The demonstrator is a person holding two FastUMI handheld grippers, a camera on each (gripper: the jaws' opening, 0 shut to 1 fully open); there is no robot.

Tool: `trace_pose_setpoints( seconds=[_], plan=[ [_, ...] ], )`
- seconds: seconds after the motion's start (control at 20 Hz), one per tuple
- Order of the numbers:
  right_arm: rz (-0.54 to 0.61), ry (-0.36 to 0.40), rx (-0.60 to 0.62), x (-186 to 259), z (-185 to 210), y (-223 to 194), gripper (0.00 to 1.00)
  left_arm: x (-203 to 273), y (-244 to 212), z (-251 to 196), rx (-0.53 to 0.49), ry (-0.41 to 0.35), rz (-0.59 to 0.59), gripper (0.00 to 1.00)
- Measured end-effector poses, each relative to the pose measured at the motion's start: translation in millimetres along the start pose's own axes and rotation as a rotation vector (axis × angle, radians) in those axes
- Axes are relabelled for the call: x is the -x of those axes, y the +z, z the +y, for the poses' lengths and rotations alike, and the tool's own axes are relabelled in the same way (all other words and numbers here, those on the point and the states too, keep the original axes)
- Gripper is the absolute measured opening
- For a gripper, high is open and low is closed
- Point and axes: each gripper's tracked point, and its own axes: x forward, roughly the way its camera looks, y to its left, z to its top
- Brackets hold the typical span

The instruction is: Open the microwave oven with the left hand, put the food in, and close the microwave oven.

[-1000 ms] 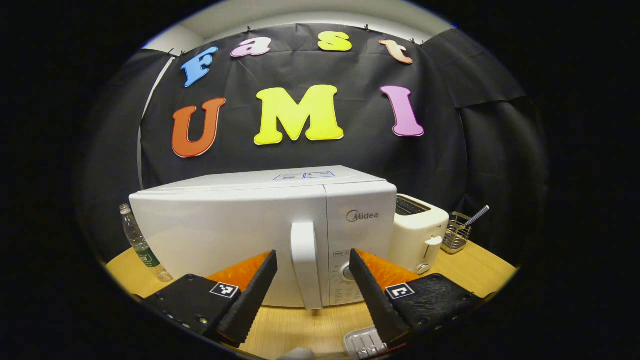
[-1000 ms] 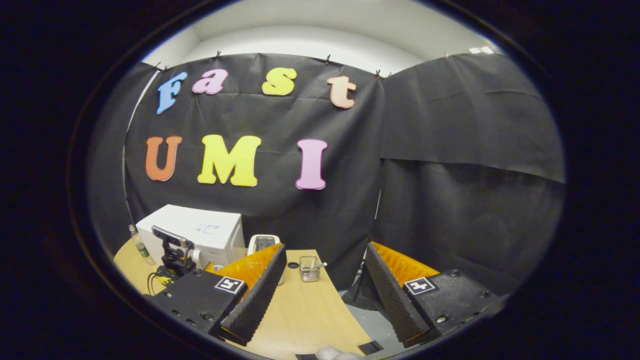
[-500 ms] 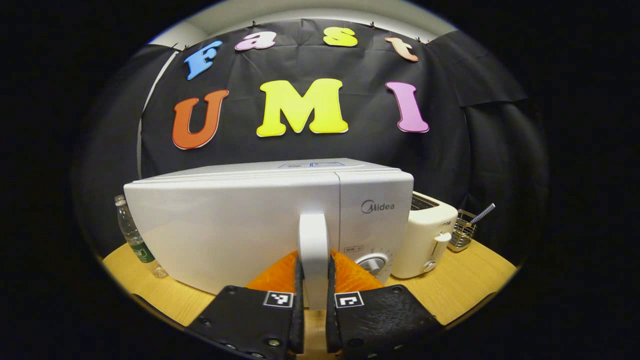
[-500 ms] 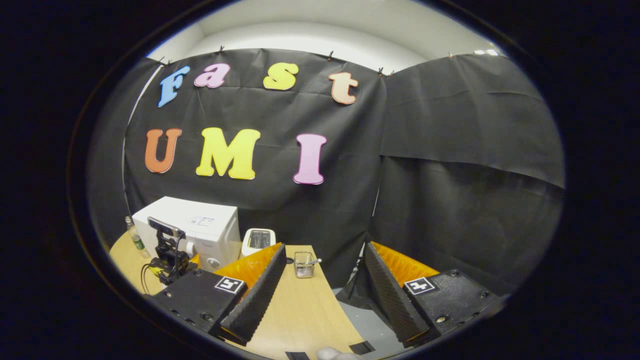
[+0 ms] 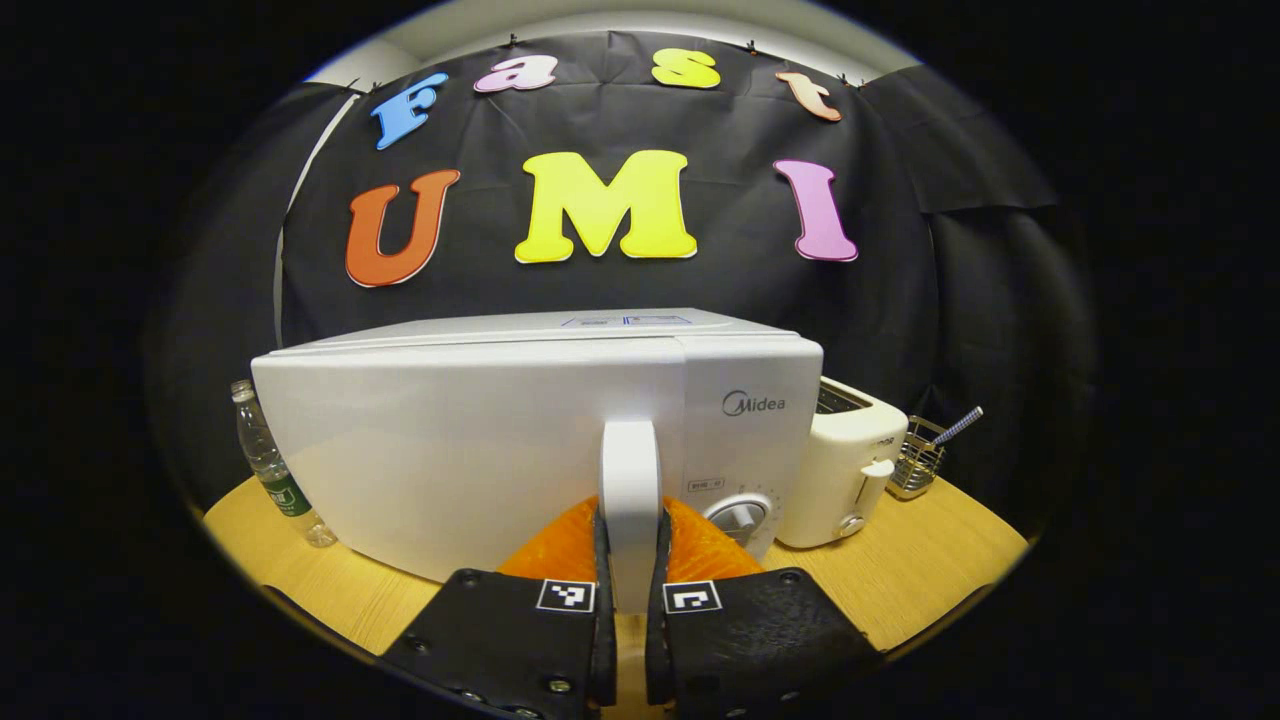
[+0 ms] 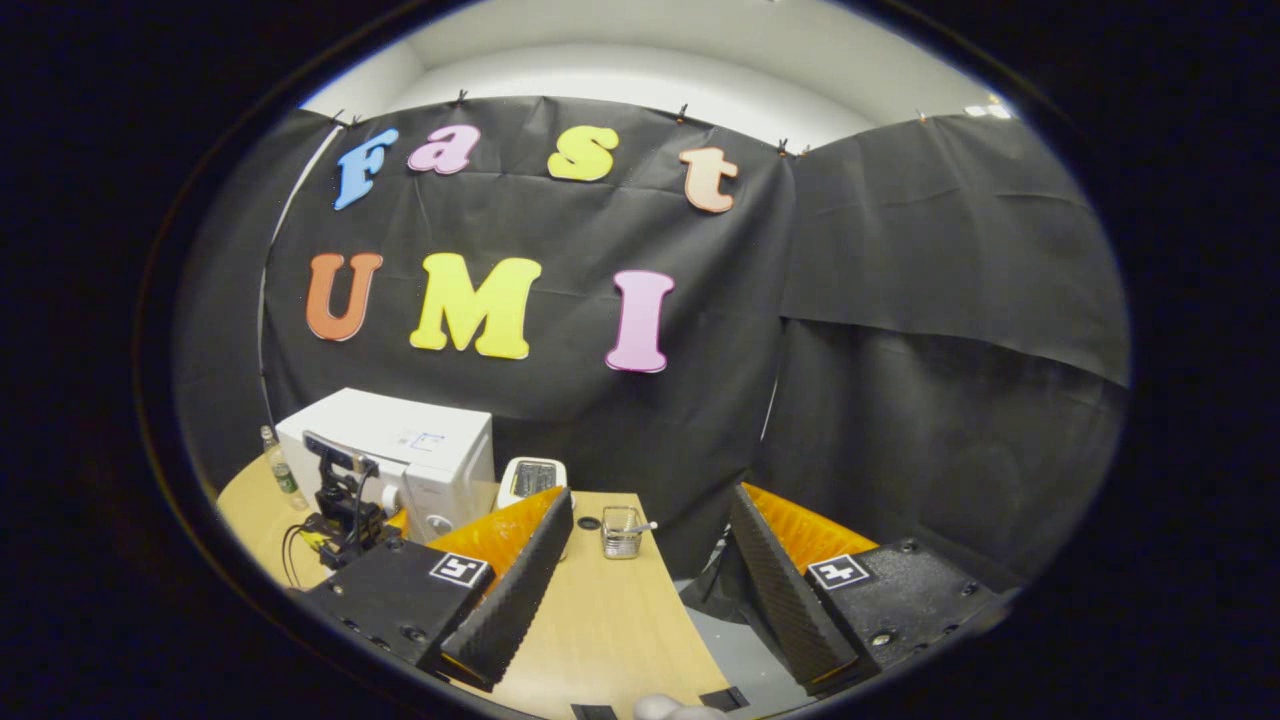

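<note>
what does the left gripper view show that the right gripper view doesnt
Left gripper view: the left gripper shut on the door handle, plus the dial up close. Right gripper view: the right gripper, open over the table edge, with grey floor beyond. Both: microwave, toaster, bottle, wire basket, table.

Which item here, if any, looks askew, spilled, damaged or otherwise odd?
Nothing stands out. The microwave, toaster, bottle and wire basket stand upright on the table, with no spill or damage showing. The left gripper is clamped on the door handle.
</note>
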Motion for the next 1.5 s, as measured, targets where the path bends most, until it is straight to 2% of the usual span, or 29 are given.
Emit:
trace_pose_setpoints(
  seconds=[0.05, 0.1, 0.15, 0.2, 0.25, 0.35, 0.4, 0.45, 0.5, 0.65, 0.7, 0.75, 0.8, 1.1, 1.2, 1.25, 1.3, 1.35, 1.4, 1.45, 1.5],
  plan=[
    [-0.001, 0.009, 0.002, 1.4, 3.9, -0.8, 0.96, 14.1, -2.0, 2.3, -0.022, -0.006, -0.016, 0.11],
    [0.002, 0.025, 0.007, 2.4, 10.5, -1.9, 1.00, 28.6, -2.9, 5.7, -0.050, -0.015, -0.034, 0.11],
    [0.001, 0.042, 0.015, 2.5, 17.7, -2.2, 0.96, 42.4, -7.9, 9.3, -0.057, -0.028, -0.024, 0.11],
    [-0.001, 0.061, 0.024, 3.9, 25.7, -1.0, 0.96, 55.3, -10.7, 13.4, -0.042, -0.043, -0.019, 0.11],
    [-0.002, 0.083, 0.033, 4.7, 35.0, -1.1, 1.00, 68.4, -15.7, 18.8, -0.022, -0.051, 0.001, 0.11],
    [-0.011, 0.127, 0.039, 8.4, 55.0, 1.8, 1.00, 93.6, -20.2, 31.6, -0.031, -0.047, 0.019, 0.11],
    [-0.014, 0.154, 0.038, 11.6, 66.9, 3.2, 0.96, 104.9, -22.9, 38.1, -0.036, -0.039, 0.027, 0.11],
    [-0.017, 0.178, 0.039, 13.3, 77.7, 2.8, 0.96, 115.9, -25.7, 45.2, -0.039, -0.030, 0.036, 0.11],
    [-0.020, 0.204, 0.038, 16.1, 88.5, 3.2, 1.00, 126.8, -27.6, 53.0, -0.042, -0.025, 0.046, 0.11],
    [-0.024, 0.272, 0.036, 23.9, 118.6, 3.0, 1.00, 156.4, -35.2, 79.0, -0.035, 0.010, 0.074, 0.10],
    [-0.021, 0.289, 0.033, 26.6, 126.7, 1.9, 0.96, 165.3, -36.9, 89.1, -0.042, 0.027, 0.079, 0.10],
    [-0.017, 0.307, 0.026, 29.1, 134.3, 0.2, 0.96, 174.6, -39.8, 99.4, -0.049, 0.046, 0.086, 0.10],
    [-0.010, 0.325, 0.020, 32.2, 142.8, -1.7, 1.00, 182.4, -41.9, 109.5, -0.052, 0.065, 0.093, 0.10],
    [0.002, 0.407, 0.005, 49.6, 178.2, -8.5, 1.00, 225.0, -52.7, 178.6, -0.062, 0.198, 0.125, 0.10],
    [0.012, 0.429, 0.013, 54.8, 188.0, -13.0, 1.00, 230.2, -55.0, 190.7, -0.062, 0.212, 0.130, 0.09],
    [0.012, 0.435, 0.019, 58.1, 191.1, -12.5, 0.96, 233.3, -56.6, 197.7, -0.044, 0.219, 0.135, 0.10],
    [0.007, 0.439, 0.018, 59.9, 193.2, -11.2, 1.00, 234.4, -56.8, 200.9, -0.024, 0.217, 0.140, 0.09],
    [0.004, 0.442, 0.016, 60.9, 195.9, -11.3, 1.00, 235.4, -57.6, 202.8, -0.008, 0.216, 0.146, 0.10],
    [0.003, 0.448, 0.014, 63.1, 198.8, -10.9, 0.96, 235.9, -58.8, 203.1, -0.015, 0.211, 0.152, 0.10],
    [0.008, 0.449, 0.015, 64.6, 200.2, -14.3, 0.96, 237.5, -56.1, 205.2, -0.024, 0.211, 0.142, 0.10],
    [0.015, 0.453, 0.014, 65.7, 201.2, -16.2, 1.00, 237.4, -54.4, 205.7, -0.017, 0.198, 0.138, 0.12]
  ],
)
